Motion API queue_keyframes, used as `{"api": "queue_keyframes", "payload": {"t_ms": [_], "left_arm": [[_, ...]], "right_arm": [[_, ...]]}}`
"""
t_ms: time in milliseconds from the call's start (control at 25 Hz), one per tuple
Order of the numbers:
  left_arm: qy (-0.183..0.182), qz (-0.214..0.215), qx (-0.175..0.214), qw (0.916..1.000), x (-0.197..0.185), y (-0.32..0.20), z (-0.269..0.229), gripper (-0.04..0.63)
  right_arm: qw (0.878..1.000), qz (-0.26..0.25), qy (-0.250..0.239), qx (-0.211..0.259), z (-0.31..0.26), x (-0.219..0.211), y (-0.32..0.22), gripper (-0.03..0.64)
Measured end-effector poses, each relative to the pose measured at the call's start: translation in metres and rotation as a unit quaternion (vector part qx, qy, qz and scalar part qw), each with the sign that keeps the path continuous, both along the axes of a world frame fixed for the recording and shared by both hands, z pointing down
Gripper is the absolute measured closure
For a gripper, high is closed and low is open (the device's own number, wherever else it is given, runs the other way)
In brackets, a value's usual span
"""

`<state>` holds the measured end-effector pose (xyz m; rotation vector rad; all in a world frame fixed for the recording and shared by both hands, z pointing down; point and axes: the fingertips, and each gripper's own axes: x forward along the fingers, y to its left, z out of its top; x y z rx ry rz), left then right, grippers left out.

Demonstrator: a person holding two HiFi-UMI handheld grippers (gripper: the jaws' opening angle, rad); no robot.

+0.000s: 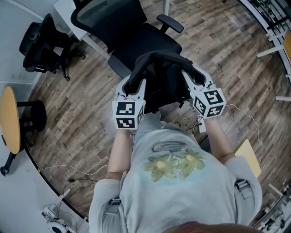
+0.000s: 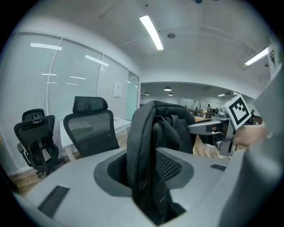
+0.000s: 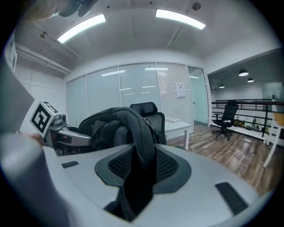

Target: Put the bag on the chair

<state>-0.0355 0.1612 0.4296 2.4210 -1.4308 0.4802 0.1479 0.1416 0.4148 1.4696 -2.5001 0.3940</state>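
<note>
A black bag [image 1: 160, 78] hangs between my two grippers, just in front of the seat [image 1: 146, 40] of a black office chair. My left gripper [image 1: 135, 88] is shut on one padded shoulder strap [image 2: 141, 150], which runs up between its jaws. The other strap [image 3: 138, 165] is clamped in my right gripper [image 1: 191, 80]. In the left gripper view the bag's body [image 2: 171, 122] bulges beyond the strap, with the chair's mesh back [image 2: 91, 128] to the left. In the right gripper view the chair's headrest [image 3: 146, 107] shows behind the bag. The bag's underside is hidden.
A second black chair [image 1: 43, 41] stands at the far left by a white desk [image 1: 68, 13]. A round orange-topped table [image 1: 10, 119] is at the left edge. Cables [image 1: 68, 169] trail over the wood floor. White table legs [image 1: 273, 50] stand at the right.
</note>
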Motion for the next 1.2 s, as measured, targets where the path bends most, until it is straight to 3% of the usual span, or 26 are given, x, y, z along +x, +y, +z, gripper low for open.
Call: {"api": "queue_keyframes", "payload": {"t_ms": [520, 1200], "left_arm": [[0.014, 0.029, 0.005, 0.9995, -0.01, -0.114, -0.004, 0.44], [0.028, 0.043, 0.007, 0.9987, -0.016, -0.183, -0.005, 0.44]], "right_arm": [[0.999, 0.041, 0.009, 0.016, -0.011, -0.01, -0.105, 0.488], [0.998, 0.058, 0.018, 0.014, -0.014, -0.015, -0.168, 0.488]]}}
